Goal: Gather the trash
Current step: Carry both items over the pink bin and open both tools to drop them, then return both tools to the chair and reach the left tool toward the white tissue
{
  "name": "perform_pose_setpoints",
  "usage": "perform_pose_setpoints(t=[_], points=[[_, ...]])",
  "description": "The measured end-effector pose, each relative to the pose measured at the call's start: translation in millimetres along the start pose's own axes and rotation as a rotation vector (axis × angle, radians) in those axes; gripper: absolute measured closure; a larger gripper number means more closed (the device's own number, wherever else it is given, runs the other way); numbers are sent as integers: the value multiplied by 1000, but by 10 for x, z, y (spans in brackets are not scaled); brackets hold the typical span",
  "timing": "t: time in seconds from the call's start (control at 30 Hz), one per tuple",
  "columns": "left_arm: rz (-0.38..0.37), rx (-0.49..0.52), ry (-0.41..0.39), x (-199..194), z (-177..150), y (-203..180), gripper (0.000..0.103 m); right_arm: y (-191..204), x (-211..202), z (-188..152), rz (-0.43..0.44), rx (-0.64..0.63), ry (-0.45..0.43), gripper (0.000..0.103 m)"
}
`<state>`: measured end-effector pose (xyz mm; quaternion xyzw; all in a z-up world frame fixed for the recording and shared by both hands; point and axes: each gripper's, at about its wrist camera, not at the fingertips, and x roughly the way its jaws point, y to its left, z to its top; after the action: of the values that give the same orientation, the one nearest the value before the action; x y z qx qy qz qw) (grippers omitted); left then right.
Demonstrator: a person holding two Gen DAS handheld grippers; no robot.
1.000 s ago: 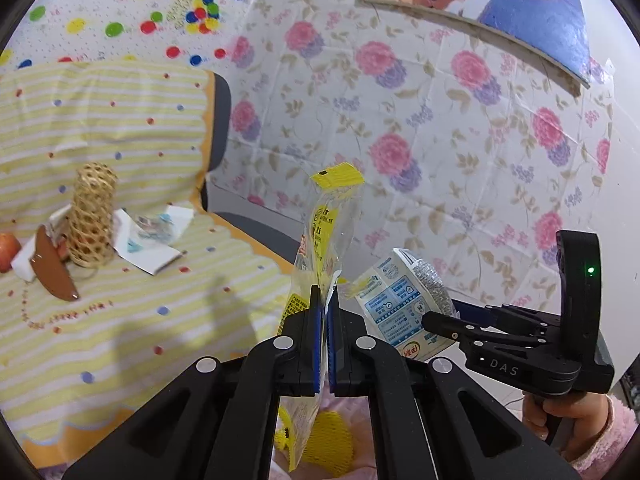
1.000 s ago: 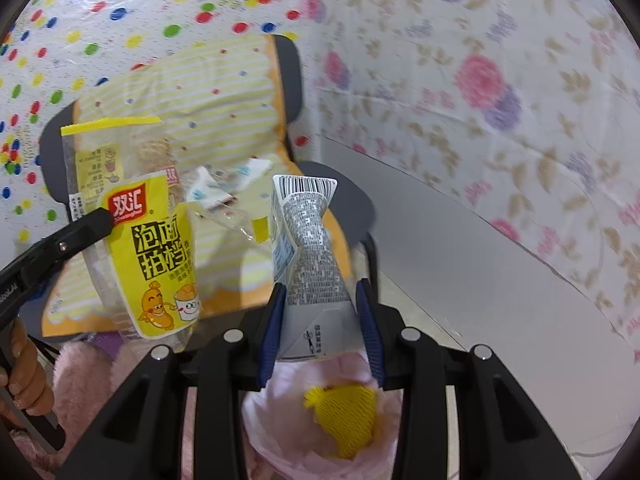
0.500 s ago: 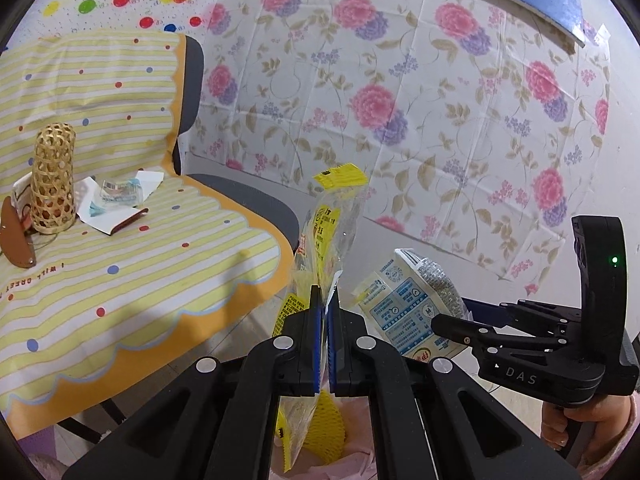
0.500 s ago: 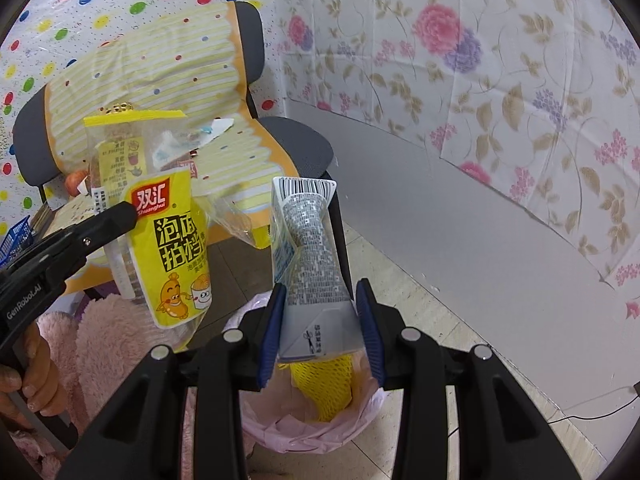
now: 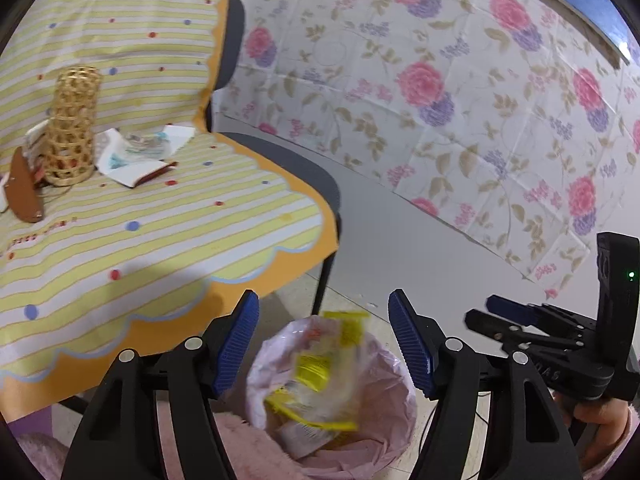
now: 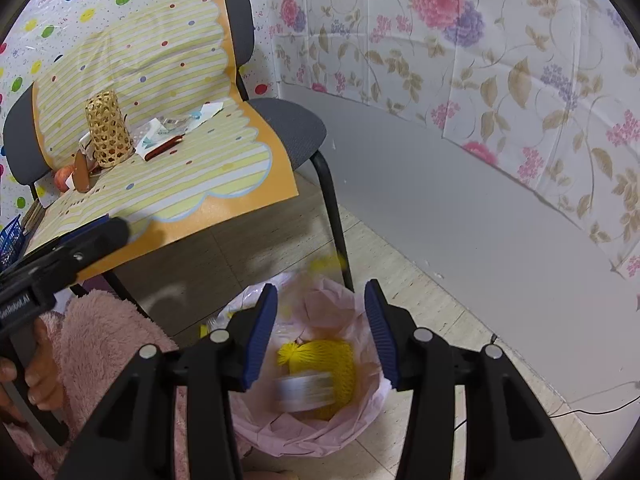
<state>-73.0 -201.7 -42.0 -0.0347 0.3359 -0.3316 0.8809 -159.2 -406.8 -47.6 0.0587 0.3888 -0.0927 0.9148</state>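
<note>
The left gripper point(image 5: 324, 340) stood with its jaws spread wide and nothing between them, above the pink-lined trash bin point(image 5: 394, 408). A blurred yellow snack wrapper point(image 5: 320, 376) lay inside the bin's mouth. The right gripper point(image 6: 320, 332) likewise held its jaws wide apart and empty over the same bin point(image 6: 360, 412), where a blurred silver carton point(image 6: 306, 392) sat against a yellow foam net point(image 6: 324, 364). Beside the bin stood a chair point(image 6: 288, 128) draped in a striped yellow cloth point(image 6: 168, 168), bearing a woven bamboo holder point(image 6: 107, 128) and loose paper scraps point(image 6: 164, 138).
</note>
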Motion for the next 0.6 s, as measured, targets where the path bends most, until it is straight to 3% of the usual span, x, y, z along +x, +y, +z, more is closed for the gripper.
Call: perform_pose_setpoints(t=[0.3, 0.53, 0.6], points=[[139, -24, -28, -429, -26, 374, 35, 108, -192, 139, 42, -1, -48, 58], [216, -62, -42, -671, -26, 594, 35, 448, -269, 249, 119, -64, -81, 58], [237, -76, -48, -732, -33, 667, 34, 562, -262, 295, 142, -83, -91, 53]])
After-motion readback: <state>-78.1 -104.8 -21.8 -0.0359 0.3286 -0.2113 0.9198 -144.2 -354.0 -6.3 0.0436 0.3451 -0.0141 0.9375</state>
